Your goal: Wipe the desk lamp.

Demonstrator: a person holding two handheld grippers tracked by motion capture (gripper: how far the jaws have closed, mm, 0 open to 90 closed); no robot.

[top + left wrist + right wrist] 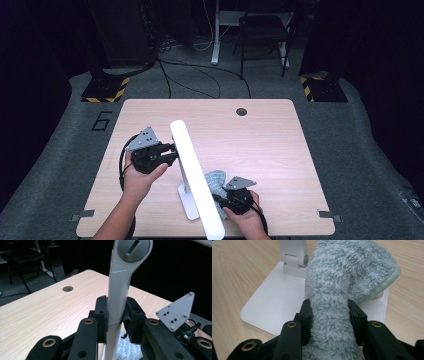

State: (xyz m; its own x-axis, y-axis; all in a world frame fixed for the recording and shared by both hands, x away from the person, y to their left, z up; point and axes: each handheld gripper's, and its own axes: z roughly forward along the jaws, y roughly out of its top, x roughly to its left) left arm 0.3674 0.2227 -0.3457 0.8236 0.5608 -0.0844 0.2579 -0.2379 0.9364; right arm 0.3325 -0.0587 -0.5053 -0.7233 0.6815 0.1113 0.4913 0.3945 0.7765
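**On the surface: lamp arm clamped, cloth gripped**

On the wooden surface [260, 145] stands a white desk lamp [192, 172], its flat base [274, 307] near the person's edge. Left gripper [116, 315]: fingers closed on the lamp's upright arm [118, 290], below the round hinge. Right gripper [329, 317]: fingers clamped on a fluffy grey-green cloth [347, 272], which rests over the base beside the lower hinge
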